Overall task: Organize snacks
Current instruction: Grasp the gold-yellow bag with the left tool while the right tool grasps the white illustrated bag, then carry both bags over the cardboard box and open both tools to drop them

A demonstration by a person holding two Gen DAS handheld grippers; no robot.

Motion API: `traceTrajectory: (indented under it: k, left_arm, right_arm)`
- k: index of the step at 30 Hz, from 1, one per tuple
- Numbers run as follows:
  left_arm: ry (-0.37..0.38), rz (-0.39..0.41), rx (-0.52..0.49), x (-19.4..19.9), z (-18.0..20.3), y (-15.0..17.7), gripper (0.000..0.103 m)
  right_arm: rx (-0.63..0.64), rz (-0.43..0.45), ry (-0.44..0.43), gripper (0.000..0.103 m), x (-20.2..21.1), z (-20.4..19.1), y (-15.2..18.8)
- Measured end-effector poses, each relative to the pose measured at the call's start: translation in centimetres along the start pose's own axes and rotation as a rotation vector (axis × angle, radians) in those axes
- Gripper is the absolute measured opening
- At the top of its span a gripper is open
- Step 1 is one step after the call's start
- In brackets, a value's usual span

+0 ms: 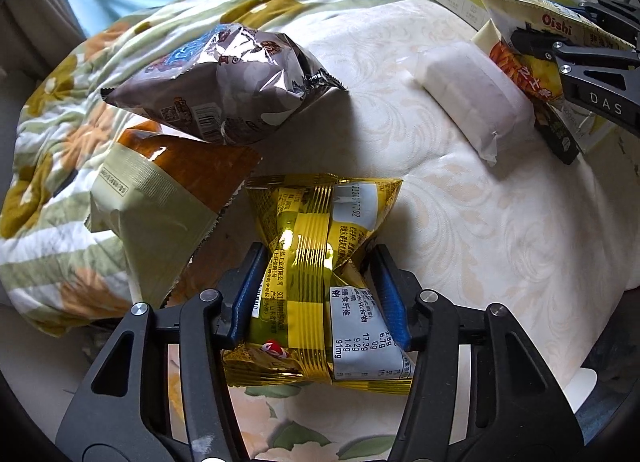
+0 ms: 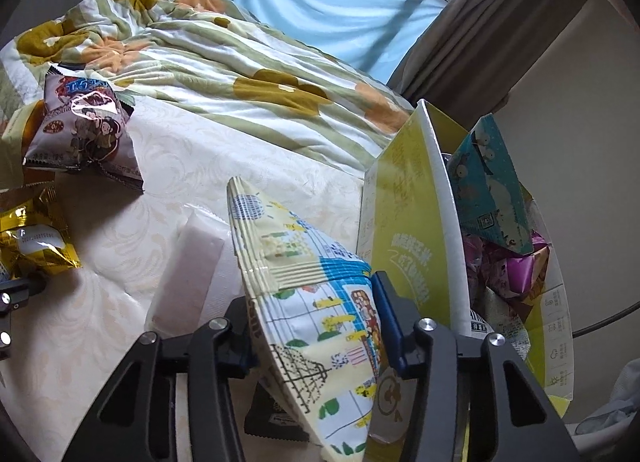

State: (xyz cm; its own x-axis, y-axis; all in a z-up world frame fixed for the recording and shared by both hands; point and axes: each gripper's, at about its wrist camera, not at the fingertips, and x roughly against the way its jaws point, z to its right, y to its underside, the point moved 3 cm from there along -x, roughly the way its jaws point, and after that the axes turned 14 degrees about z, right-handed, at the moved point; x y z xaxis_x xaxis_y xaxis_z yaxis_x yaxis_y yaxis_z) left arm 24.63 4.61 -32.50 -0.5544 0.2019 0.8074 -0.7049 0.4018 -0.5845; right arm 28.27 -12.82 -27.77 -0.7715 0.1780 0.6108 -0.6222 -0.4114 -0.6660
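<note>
Nearest my left lens, my left gripper (image 1: 316,294) squeezes the gold snack bag (image 1: 320,274) at its waist, low over the cream mattress (image 1: 460,222). My right gripper (image 2: 316,326) pinches the Oishi chip bag (image 2: 316,302) just beside the yellow carton (image 2: 404,230).

I judge I'm mid-sort: the chip bag goes into the carton next, which calls for lifting it over the white rim and releasing; the gold bag follows.

Only the right view shows the carton's inside, already holding a blue packet (image 2: 492,198) and pink wrappers (image 2: 512,266). Only the left view shows the green-and-brown pouch (image 1: 160,206) lying under the silver bag (image 1: 224,82), with the white packet (image 1: 468,90) well apart.
</note>
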Motion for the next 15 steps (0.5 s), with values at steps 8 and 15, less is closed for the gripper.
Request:
traceTrajectory:
  k: [8,15]
  left_arm:
    - [-0.002,0.029,0.039,2.6,-0.5,-0.7,0.050]
    - [-0.017,0.061,0.044,6.3,0.3,-2.1,0.050]
  right_arm:
    - [-0.082,0.031,-0.009,0.044,3.1,0.7,-1.1]
    - [-0.203,0.099,-0.063,0.044,8.3,2.8,-3.0]
